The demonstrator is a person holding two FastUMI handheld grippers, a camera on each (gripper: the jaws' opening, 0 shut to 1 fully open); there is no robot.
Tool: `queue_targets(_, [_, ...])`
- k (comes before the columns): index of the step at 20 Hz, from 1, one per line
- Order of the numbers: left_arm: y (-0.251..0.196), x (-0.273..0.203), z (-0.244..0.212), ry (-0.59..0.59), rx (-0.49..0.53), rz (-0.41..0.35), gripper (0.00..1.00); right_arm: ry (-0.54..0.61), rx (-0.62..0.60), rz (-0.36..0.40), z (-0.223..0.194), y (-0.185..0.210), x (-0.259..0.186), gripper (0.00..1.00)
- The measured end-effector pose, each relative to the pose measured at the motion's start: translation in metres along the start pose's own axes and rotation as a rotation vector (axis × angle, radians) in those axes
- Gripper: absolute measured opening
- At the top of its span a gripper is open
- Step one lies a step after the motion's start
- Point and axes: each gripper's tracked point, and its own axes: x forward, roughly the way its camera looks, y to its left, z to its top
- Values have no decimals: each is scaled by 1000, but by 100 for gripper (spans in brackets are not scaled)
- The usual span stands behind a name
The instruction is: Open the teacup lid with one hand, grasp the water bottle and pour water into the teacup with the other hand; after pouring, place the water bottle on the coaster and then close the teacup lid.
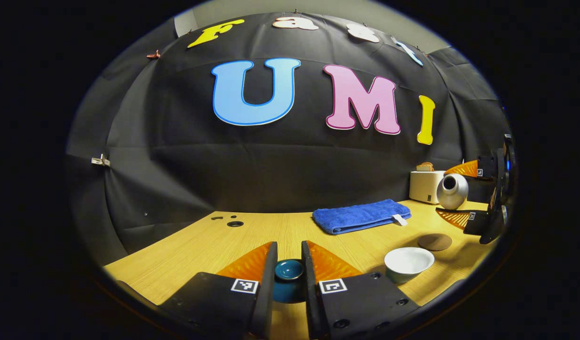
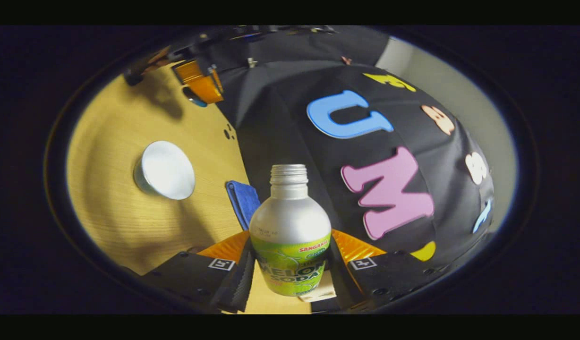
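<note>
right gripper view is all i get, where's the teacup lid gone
Observer: The teacup lid is clamped in the left gripper, off to the side of the open teacup.

Operator: ok and the coaster, cant find it

Observer: The coaster lies bare on the table, just behind the teacup, with the water bottle in the air beyond it.

Operator: anything else back there

Observer: A toaster stands at the table's back edge, behind the bottle.

In the left gripper view, the lid [image 1: 289,275] sits at bottom centre between the jaws. The teacup [image 1: 408,263] stands on the desk [image 1: 186,255] at lower right, the coaster [image 1: 434,242] just behind it, the towel [image 1: 361,216] farther back, and the toaster [image 1: 426,186] at far right.
</note>
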Motion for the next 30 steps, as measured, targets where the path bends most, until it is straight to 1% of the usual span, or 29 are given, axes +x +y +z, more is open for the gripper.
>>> queue_targets(2, [4,-1,-1,1,3,2,33,-27,-88,13,4,6,9,72])
queue_targets(4, [6,0,0,0,1,2,33,-47,-146,17,8,13,15,72])
queue_targets(7, [6,-1,-1,2,1,4,33,-70,-230,14,6,9,19,72])
queue_targets(9, [5,1,-1,2,1,3,33,-90,-283,22,6,9,19,72])
queue_targets(10, [5,1,0,3,2,3,30,-100,-305,26,6,9,18,72])
queue_targets(11, [6,0,-1,3,2,2,33,-110,-324,31,6,10,18,72])
queue_targets(14, [6,0,-1,3,2,2,33,-137,-375,37,9,13,15,72])
queue_targets(17, [6,0,-1,2,1,3,33,-172,-455,14,14,15,16,72])
queue_targets(18, [6,0,-1,3,2,3,33,-177,-472,15,14,15,16,72])
queue_targets(19, [6,0,-1,3,3,3,35,-178,-483,19,12,17,15,72])
queue_targets(20, [7,0,0,3,2,3,33,-176,-495,23,9,18,16,72])
queue_targets(26, [6,0,0,3,3,4,33,-177,-569,14,5,12,20,72])
queue_targets(27, [6,1,-1,3,3,5,33,-179,-583,13,4,12,21,69])
queue_targets(28, [6,0,0,3,2,5,33,-181,-595,12,4,11,21,72])
queue_targets(30, [7,0,0,2,1,5,33,-193,-621,8,5,10,20,72])
